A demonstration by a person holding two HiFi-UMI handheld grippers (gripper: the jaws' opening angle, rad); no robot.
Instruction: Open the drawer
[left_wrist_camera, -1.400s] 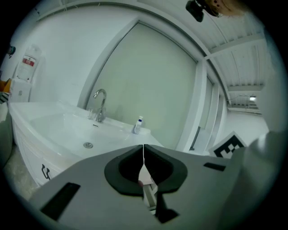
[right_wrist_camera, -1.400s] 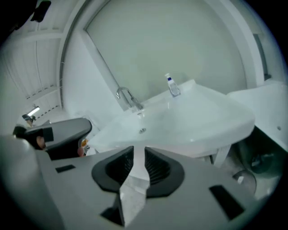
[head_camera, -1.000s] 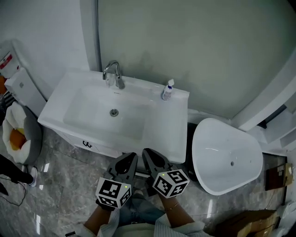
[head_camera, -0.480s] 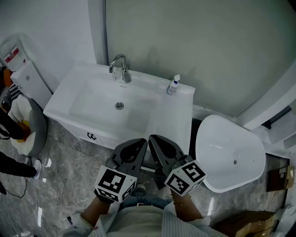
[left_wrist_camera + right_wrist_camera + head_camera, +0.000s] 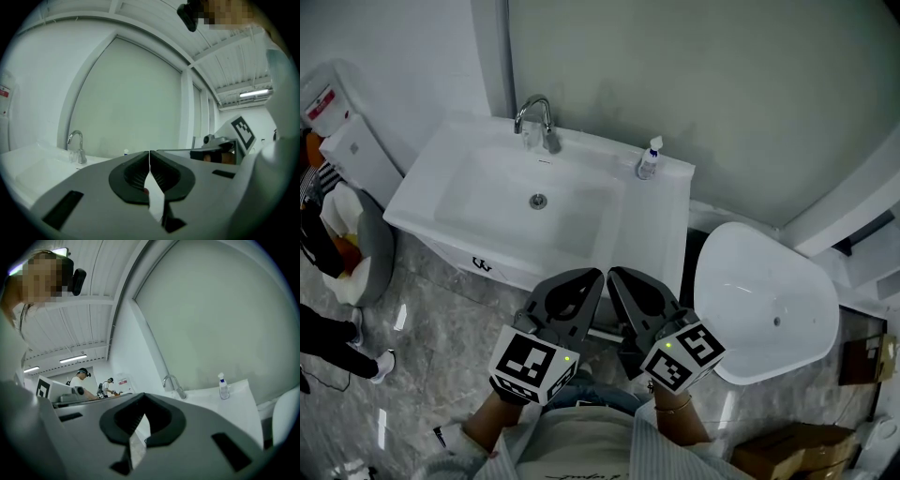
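Ribbed dark tongs of the left gripper (image 5: 149, 154) meet flush.

The cabinet front (image 5: 455, 255) is too foreshortened to show drawer lines — its 4 o'clock end sits behind the left gripper (image 5: 594, 276). Print on the spray bottle (image 5: 648, 161): too small. The cardboard box (image 5: 787, 455) at 5 o'clock — cropped.

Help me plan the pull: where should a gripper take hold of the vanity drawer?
Probably by the small dark handle on the drawer front, just under the basin rim, coming in level from the front. It is the only feature showing on that face. Its exact shape is too small to tell.
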